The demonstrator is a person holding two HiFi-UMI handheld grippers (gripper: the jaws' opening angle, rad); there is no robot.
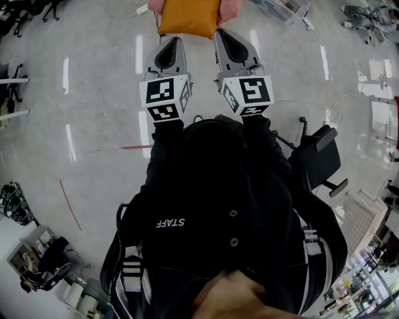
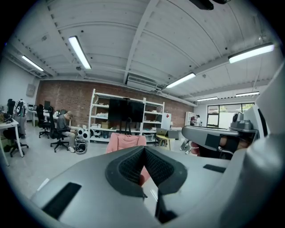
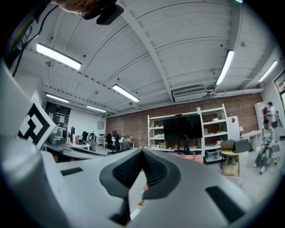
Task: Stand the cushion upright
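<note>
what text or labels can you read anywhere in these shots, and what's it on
"STAFF": white print on the person's black jacket, upside down in the head view.
Marker cubes: black and white square patterns only, no words.
Shelf boxes: too small to read.

Orange fabric cushion [image 1: 190, 17]: squarish, plump, plain smooth cover. It sits at the top edge of the head view, with its upper part cut off by the frame. Both lower corners show, slightly pointed, and the bottom edge bows a little between them. It rests on a pink upholstered seat [image 1: 232, 7] that shows on both sides of it. Lying flat or leaning: cannot tell from this angle.
</note>
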